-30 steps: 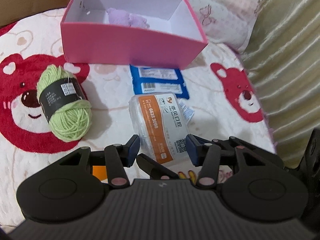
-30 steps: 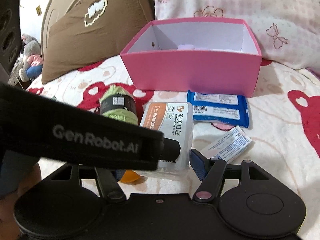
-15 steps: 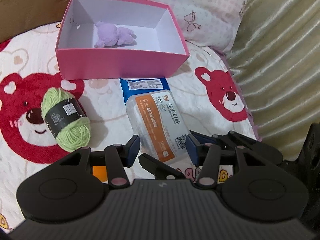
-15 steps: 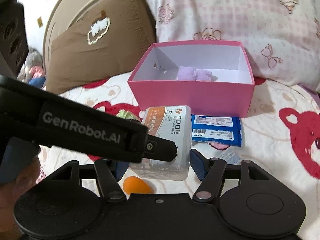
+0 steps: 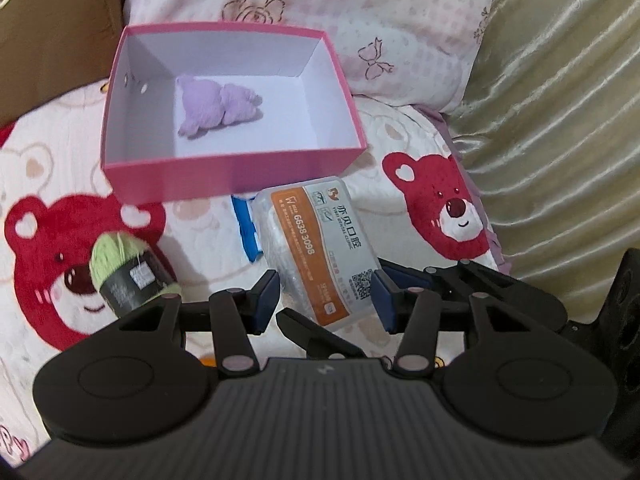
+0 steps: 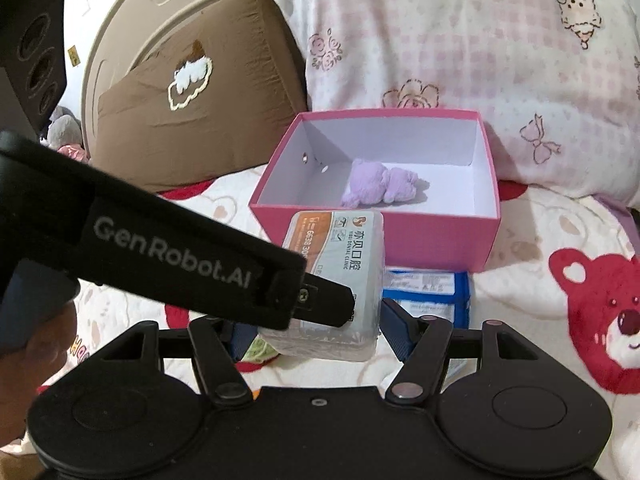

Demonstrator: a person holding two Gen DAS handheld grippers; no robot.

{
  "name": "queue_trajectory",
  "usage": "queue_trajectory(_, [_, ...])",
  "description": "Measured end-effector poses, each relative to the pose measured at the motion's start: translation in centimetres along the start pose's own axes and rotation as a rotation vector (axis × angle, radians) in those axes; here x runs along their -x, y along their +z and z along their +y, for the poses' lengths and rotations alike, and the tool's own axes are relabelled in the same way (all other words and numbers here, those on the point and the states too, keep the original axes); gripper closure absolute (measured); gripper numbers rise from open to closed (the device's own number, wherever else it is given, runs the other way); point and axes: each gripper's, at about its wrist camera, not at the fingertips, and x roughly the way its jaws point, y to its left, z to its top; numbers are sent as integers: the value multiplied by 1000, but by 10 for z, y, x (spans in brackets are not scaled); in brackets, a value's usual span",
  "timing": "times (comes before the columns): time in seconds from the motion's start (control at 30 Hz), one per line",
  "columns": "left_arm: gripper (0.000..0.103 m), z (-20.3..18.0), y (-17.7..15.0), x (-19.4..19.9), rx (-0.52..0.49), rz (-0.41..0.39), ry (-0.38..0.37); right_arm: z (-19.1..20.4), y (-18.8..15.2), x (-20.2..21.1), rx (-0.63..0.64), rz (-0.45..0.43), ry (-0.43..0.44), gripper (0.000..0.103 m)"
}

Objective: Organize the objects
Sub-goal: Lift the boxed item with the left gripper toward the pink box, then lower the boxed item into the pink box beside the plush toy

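The pack (image 5: 316, 248), a clear plastic box with an orange and grey label, is held in the air just in front of the pink box (image 5: 240, 176), clear of the bedspread (image 5: 440, 208) and tilted with its far end higher. The left gripper (image 5: 325, 300) pinches its near end, one blue pad against each long side. The right gripper (image 6: 316, 324) also grips it from a crossing angle: in the right wrist view its right pad touches the pack's edge, while its left pad is hidden behind the left gripper's black body, which cuts across that view and ends on the label. One right finger shows under the pack in the left wrist view. The pink box stands open on the bed, white inside, with a purple plush (image 5: 216, 108) lying on its floor. A blue packet (image 5: 246, 232) lies flat on the bedspread between the box and the pack, partly covered by the pack in both views. To the left, a ball of green yarn (image 5: 128, 276) with a black band rests on one of the red bears printed on the bedspread. Behind the box leans a pink checked pillow (image 5: 360, 20), with a brown pillow (image 6: 200, 120) beside it. Shiny gold cloth (image 5: 560, 120) hangs along the bed's right side.
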Motion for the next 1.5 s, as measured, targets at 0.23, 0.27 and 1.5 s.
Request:
queue_trajectory(0.23, [55,-3,27,-9,14,-4,-28,-16,23,-8,33,25,-24,34])
queue_trajectory(0.27, [55,-2,31,-10,19,-3,-33,-19,26,-9,28,23,-22,34])
queue_trajectory(1.5, [53,65,164,-120,83,-40,-129,-80,107,-136,-25,-111,-79,36])
